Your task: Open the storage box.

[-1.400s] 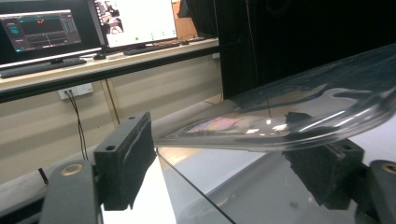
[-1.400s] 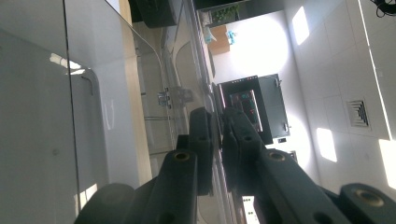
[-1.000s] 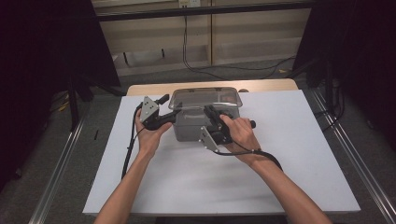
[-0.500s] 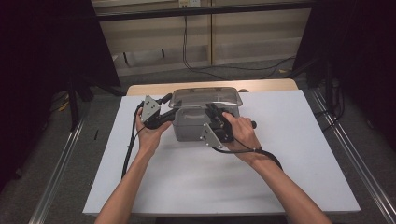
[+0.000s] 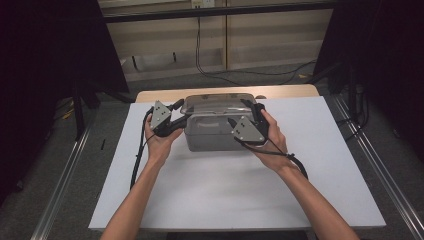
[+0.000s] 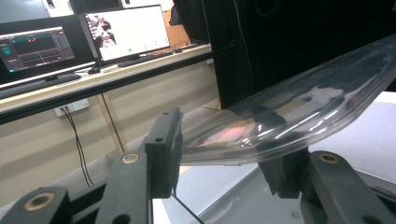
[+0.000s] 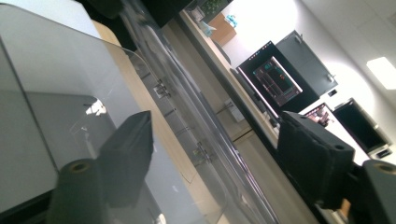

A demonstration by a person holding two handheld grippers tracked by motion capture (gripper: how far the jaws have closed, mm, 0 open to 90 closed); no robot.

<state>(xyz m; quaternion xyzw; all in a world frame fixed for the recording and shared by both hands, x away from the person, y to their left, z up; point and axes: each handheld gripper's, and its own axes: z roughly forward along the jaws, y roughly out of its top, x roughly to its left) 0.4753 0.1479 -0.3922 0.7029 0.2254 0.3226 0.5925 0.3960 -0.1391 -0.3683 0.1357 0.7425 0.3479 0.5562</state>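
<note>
One white table (image 5: 320, 165) carried one grey box (image 5: 212, 135) near its far edge, under one clear lid (image 5: 217, 103); against the moment a second earlier, the right gripper (image 5: 250, 120) had slid from the box's front to its right end, jaws just opened and standing apart astride the lid's rim (image 7: 187, 121) without pressing it; the left gripper (image 5: 175, 114) had kept its place at the left end, jaws just closing, clamped on the lid's edge (image 6: 261, 135); I judged the lid about to be lifted; two grippers, two hands.
</note>
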